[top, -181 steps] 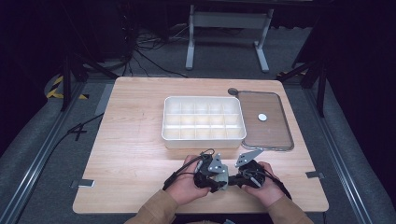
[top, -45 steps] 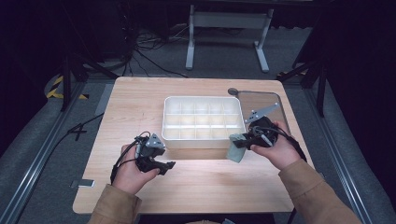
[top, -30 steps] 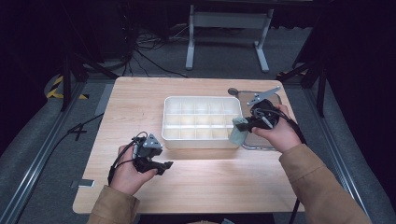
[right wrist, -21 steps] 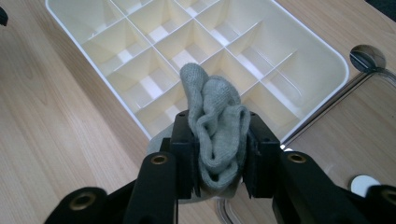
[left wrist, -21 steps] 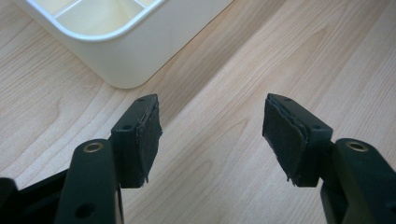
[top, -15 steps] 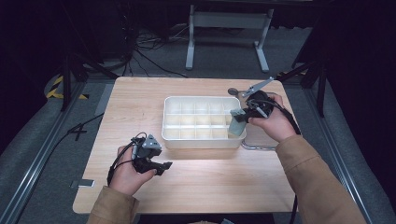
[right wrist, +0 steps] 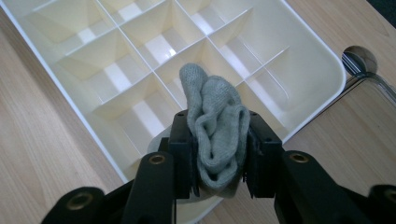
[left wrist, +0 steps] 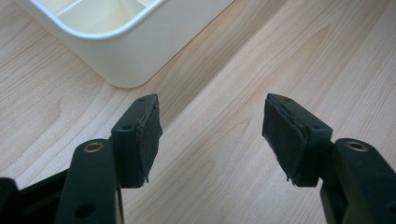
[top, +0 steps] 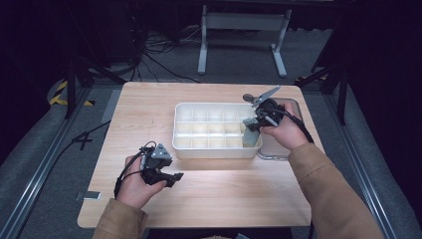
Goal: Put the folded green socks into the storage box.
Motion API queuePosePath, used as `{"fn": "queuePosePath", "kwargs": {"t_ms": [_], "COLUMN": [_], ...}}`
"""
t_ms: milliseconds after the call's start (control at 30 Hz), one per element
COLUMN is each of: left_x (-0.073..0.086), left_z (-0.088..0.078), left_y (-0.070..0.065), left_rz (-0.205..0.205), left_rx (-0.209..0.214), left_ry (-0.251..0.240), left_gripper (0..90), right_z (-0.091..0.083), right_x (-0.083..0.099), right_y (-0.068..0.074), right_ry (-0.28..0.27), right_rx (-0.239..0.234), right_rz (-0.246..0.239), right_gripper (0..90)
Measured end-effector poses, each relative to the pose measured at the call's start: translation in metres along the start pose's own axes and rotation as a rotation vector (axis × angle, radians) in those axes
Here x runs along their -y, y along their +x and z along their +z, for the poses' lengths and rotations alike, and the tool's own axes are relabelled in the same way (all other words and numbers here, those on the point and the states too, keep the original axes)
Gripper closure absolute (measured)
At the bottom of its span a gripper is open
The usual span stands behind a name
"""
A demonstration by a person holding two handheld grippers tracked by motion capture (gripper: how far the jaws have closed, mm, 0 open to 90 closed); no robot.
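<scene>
sock (right wrist: pixel 215 135) is hanging pinched in my right gripper (right wrist: pixel 219 154) fingers, now carried from the counter (top: pixel 224 199) edge over the tray (top: pixel 217 152)'s right end; i'm lowering it into a compartment. left gripper (left wrist: pixel 212 135) fingers are idling spread.
</scene>
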State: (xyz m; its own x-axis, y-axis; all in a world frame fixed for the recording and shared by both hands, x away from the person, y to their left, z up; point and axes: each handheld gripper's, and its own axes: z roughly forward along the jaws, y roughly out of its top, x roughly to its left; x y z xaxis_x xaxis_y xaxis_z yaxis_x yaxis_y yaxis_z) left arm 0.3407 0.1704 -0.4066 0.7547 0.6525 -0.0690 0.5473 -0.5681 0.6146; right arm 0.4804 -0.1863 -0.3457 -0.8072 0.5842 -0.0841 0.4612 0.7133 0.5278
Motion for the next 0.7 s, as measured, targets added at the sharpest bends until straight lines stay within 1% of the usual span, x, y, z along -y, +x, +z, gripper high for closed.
{"fn": "queuePosePath", "kwargs": {"t_ms": [33,200,233,300,367,433,500,600,633,700], "left_x": [0.000,0.000,0.000,0.001,0.001,0.001,0.001,0.001,0.001,0.001], "left_z": [0.000,0.000,0.000,0.000,0.000,0.000,0.000,0.000,0.000,0.000], "left_y": [0.000,0.001,0.001,0.001,0.001,0.001,0.000,0.000,0.000,0.000], "left_rz": [0.001,0.000,0.000,0.000,0.000,0.001,0.002,0.008,0.007,0.003], "left_rx": [0.000,0.000,0.000,0.002,0.000,0.002,0.003,0.005,0.010,0.007], "left_ry": [-0.001,0.001,0.001,0.004,0.001,0.009,0.007,0.004,0.012,0.006], "left_gripper": [37.8,37.7,37.8,37.8,37.7,37.7,37.8,38.4,38.4,38.4], "right_z": [0.002,0.015,0.015,0.019,0.027,0.029,0.033,0.038,0.040,0.045], "right_x": [0.001,0.007,0.007,0.009,0.012,0.013,0.014,0.015,0.015,0.015], "right_y": [0.000,0.001,0.001,0.002,0.004,0.005,0.007,0.009,0.010,0.012], "right_ry": [0.002,0.021,0.021,0.034,0.056,0.063,0.079,0.116,0.128,0.151], "right_rx": [0.008,0.014,0.014,0.016,0.006,0.002,-0.012,-0.011,-0.013,-0.012], "right_rz": [-0.004,-0.007,-0.007,-0.017,-0.022,-0.016,-0.003,-0.007,-0.006,-0.006], "right_gripper": [68.2,67.7,67.7,67.4,66.7,66.3,66.1,66.3,66.4,66.6]}}
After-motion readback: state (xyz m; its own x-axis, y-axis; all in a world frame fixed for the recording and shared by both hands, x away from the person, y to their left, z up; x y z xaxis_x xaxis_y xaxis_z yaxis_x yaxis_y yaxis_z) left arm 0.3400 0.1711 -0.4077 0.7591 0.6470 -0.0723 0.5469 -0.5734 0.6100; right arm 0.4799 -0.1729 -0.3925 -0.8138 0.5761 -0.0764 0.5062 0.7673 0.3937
